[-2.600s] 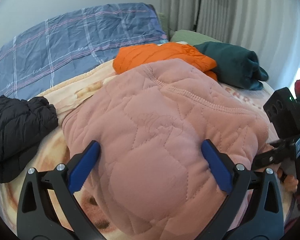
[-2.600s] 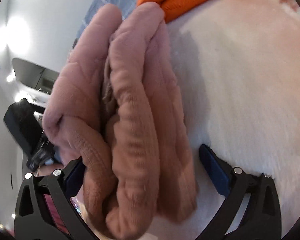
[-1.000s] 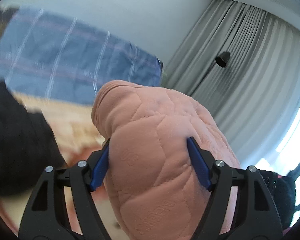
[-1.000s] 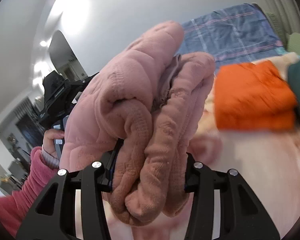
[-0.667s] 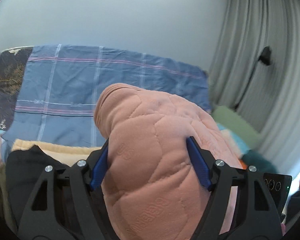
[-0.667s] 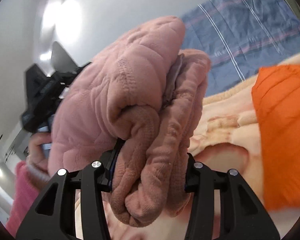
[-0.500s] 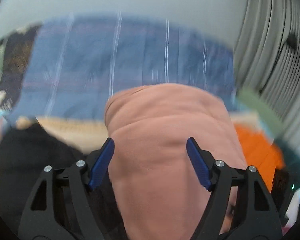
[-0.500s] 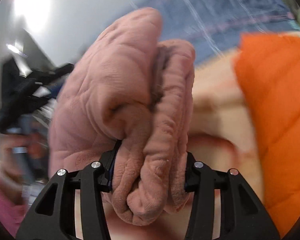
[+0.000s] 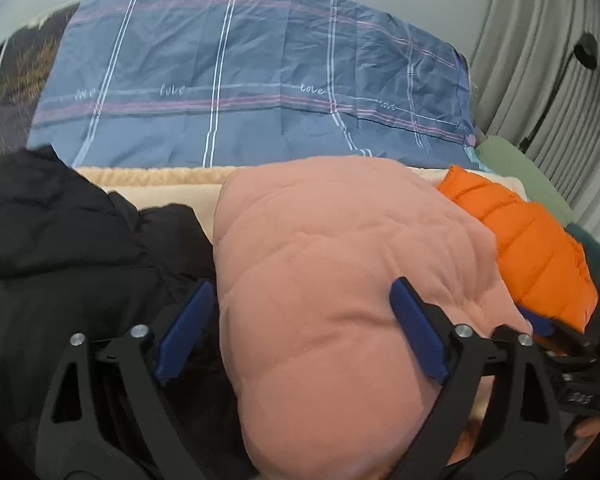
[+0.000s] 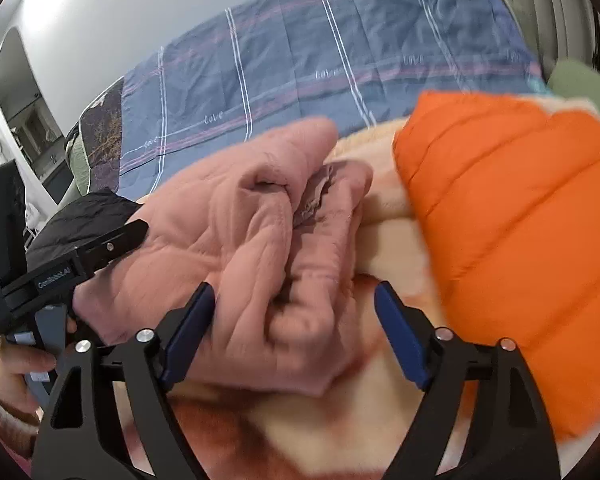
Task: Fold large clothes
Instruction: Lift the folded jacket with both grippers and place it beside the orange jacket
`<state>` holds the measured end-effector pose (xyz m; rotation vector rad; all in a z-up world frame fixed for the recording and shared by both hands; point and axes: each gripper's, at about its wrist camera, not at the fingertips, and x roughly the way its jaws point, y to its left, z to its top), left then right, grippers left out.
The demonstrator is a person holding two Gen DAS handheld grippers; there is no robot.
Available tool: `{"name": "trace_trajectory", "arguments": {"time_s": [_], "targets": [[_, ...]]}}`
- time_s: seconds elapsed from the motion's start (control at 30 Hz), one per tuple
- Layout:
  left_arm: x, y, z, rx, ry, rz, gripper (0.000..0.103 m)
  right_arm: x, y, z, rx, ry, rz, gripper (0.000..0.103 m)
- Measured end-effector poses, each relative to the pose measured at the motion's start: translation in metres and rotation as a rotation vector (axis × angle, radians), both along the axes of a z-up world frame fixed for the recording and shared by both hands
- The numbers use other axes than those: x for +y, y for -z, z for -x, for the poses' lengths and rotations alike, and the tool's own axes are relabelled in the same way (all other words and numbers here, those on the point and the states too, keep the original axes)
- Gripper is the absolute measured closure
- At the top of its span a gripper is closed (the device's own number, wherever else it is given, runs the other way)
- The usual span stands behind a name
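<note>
A folded pink quilted garment (image 9: 340, 260) lies on the beige blanket (image 9: 160, 188), between a black padded jacket (image 9: 60, 240) and a folded orange padded jacket (image 9: 532, 248). My left gripper (image 9: 302, 284) straddles one end of it. Its jaws are opening, and the left pad stands just off the cloth. In the right wrist view the garment's (image 10: 240, 220) folded edges face me. My right gripper (image 10: 294, 286) straddles that end with its jaws opening, and there is a gap at the right pad. The orange jacket (image 10: 520, 220) lies close on the right.
A blue plaid quilt (image 9: 240, 80) rises behind the blanket. A green pillow (image 9: 512, 164) and a dark green garment (image 9: 592, 244) sit at the far right, by grey curtains (image 9: 540, 60). A person's hand (image 10: 24, 364) holds the left gripper's body (image 10: 60, 272).
Both grippers carried the pink garment through the air and down onto the blanket between the black and orange jackets. Both pairs of jaws have spread wider around it.
</note>
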<state>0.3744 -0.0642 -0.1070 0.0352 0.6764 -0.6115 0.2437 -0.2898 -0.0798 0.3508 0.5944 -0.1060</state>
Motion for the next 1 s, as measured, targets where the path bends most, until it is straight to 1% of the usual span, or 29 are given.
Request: {"name": "trace_trajectory", "arguments": {"time_s": [0.03, 0.1, 0.17, 0.2, 0.23, 0.3, 0.37, 0.4, 0.47, 0.5, 0.57, 0.67, 0.73, 0.8, 0.9, 1.0], "targets": [[-0.001, -0.003, 0.008, -0.02, 0.015, -0.017, 0.005, -0.002, -0.002, 0.004, -0.007, 0.0, 0.01, 0.016], [-0.005, -0.008, 0.023, -0.07, 0.031, -0.048, 0.003, -0.001, -0.01, 0.027, -0.025, 0.002, 0.03, 0.015], [-0.005, -0.016, 0.048, -0.113, 0.057, -0.057, 0.002, -0.002, -0.019, 0.05, -0.042, 0.01, 0.044, 0.014], [-0.002, -0.02, 0.066, -0.133, 0.067, -0.055, 0.002, -0.003, -0.024, 0.068, -0.056, 0.022, 0.052, 0.012], [-0.002, -0.024, 0.074, -0.148, 0.068, -0.057, 0.002, -0.001, -0.03, 0.084, -0.07, 0.036, 0.059, 0.011], [0.002, -0.032, 0.102, -0.196, 0.039, -0.1, 0.002, 0.001, -0.038, 0.113, -0.091, 0.066, 0.074, 0.008], [0.009, -0.042, 0.141, -0.272, 0.003, -0.152, 0.002, 0.006, -0.047, 0.146, -0.121, 0.101, 0.088, 0.007], [0.014, -0.047, 0.162, -0.312, -0.016, -0.163, 0.002, 0.009, -0.051, 0.159, -0.134, 0.114, 0.092, 0.006], [0.022, -0.054, 0.192, -0.342, -0.045, -0.156, 0.002, 0.014, -0.057, 0.183, -0.155, 0.131, 0.098, 0.005], [0.029, -0.057, 0.214, -0.358, -0.096, -0.15, 0.002, 0.02, -0.061, 0.199, -0.165, 0.139, 0.102, 0.003], [0.036, -0.062, 0.24, -0.353, -0.15, -0.162, 0.002, 0.032, -0.068, 0.226, -0.181, 0.166, 0.133, 0.001], [0.045, -0.069, 0.277, -0.302, -0.13, -0.127, 0.002, 0.051, -0.078, 0.261, -0.208, 0.163, 0.193, 0.001], [0.051, -0.072, 0.3, -0.289, -0.127, -0.113, 0.002, 0.058, -0.083, 0.276, -0.218, 0.161, 0.212, 0.001], [0.057, -0.075, 0.32, -0.3, -0.132, -0.107, 0.002, 0.064, -0.089, 0.295, -0.24, 0.164, 0.215, 0.001], [0.067, -0.081, 0.353, -0.337, -0.154, -0.105, 0.002, 0.071, -0.092, 0.315, -0.258, 0.173, 0.219, 0.001], [0.074, -0.083, 0.373, -0.34, -0.169, -0.102, 0.002, 0.078, -0.092, 0.329, -0.266, 0.192, 0.206, 0.001]]}}
